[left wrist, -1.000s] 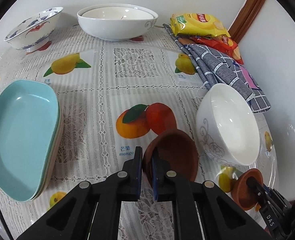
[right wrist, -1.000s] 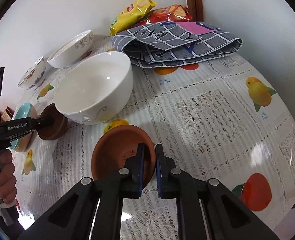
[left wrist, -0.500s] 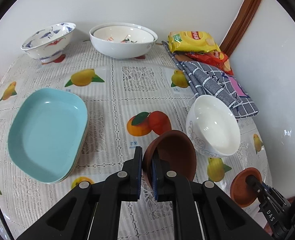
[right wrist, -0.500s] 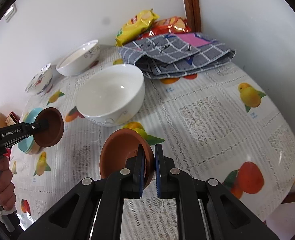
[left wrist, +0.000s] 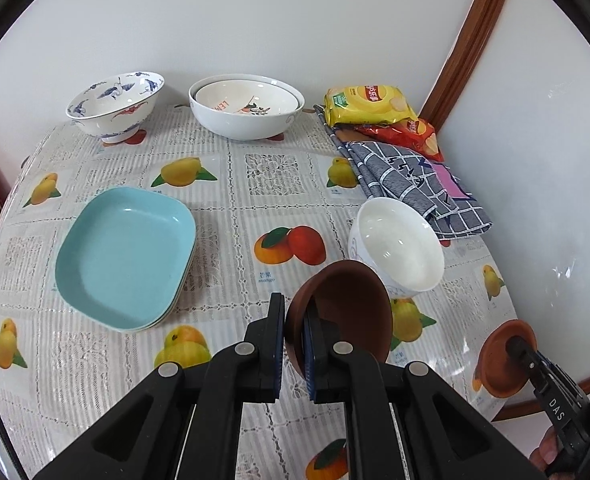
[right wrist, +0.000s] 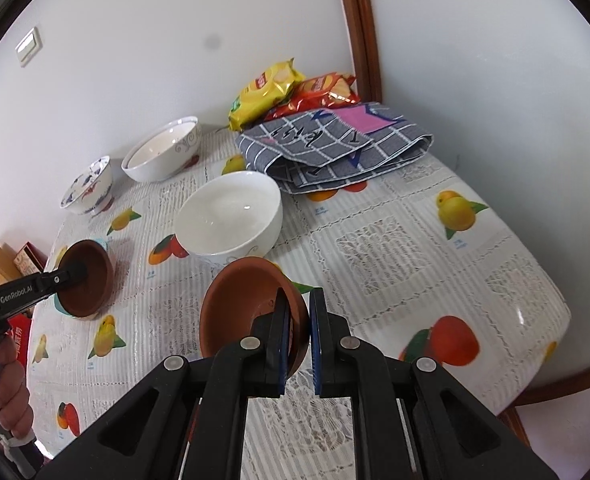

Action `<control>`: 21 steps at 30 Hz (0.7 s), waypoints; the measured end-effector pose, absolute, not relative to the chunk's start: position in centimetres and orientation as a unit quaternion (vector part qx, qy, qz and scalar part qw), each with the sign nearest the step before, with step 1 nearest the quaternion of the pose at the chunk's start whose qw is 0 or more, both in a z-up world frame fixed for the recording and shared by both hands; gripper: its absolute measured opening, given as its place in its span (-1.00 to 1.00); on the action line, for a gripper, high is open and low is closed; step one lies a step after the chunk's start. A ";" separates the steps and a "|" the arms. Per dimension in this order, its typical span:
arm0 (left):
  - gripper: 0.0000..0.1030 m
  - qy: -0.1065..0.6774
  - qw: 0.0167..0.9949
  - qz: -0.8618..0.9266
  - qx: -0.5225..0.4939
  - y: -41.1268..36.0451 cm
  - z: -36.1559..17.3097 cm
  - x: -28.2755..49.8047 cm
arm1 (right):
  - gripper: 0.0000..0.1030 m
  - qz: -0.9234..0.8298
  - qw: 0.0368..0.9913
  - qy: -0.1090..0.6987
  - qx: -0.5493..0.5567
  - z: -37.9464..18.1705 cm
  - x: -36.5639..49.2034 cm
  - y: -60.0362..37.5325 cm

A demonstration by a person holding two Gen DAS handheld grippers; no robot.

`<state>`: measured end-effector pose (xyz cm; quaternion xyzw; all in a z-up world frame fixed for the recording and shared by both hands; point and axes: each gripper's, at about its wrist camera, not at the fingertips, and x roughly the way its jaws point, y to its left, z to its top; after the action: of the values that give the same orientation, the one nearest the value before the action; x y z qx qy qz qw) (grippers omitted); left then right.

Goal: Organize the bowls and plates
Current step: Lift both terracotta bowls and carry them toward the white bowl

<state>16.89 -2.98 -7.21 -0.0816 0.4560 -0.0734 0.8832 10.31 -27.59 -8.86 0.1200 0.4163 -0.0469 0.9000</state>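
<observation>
Left tongs (left wrist: 293,334) and right tongs (right wrist: 299,330) each pinch a brown clay bowl's rim; nesting requires level, aligned rims.

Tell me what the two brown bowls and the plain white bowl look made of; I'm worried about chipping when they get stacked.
Brown bowls: probably unglazed terracotta; matte, earthy red-brown, with no reflections on them. Each is clamped by its rim in a gripper, left and right.
White bowl: likely glazed porcelain or ceramic; glossy, with bright highlights inside and a grey scroll pattern outside. Melamine can't be ruled out by look.
</observation>
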 end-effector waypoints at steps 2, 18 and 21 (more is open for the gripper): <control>-0.83 0.455 0.884 -0.074 -0.081 -3.0 -6.9 16.3 | -0.82 -0.050 0.901 0.413 0.123 -8.5 9.7 -27.9; -0.83 0.441 0.891 -0.074 -0.083 -2.3 -5.4 12.0 | -0.82 -0.059 0.905 0.400 0.133 -7.2 5.7 -28.6; -0.83 0.436 0.893 -0.073 -0.081 -2.2 -5.3 11.3 | -0.82 -0.055 0.908 0.394 0.134 -7.1 5.2 -28.4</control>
<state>11.32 -2.16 -5.26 -0.0813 0.4362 -0.0735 0.8932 5.18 -28.40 -7.05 0.1338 0.3939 -0.0553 0.9077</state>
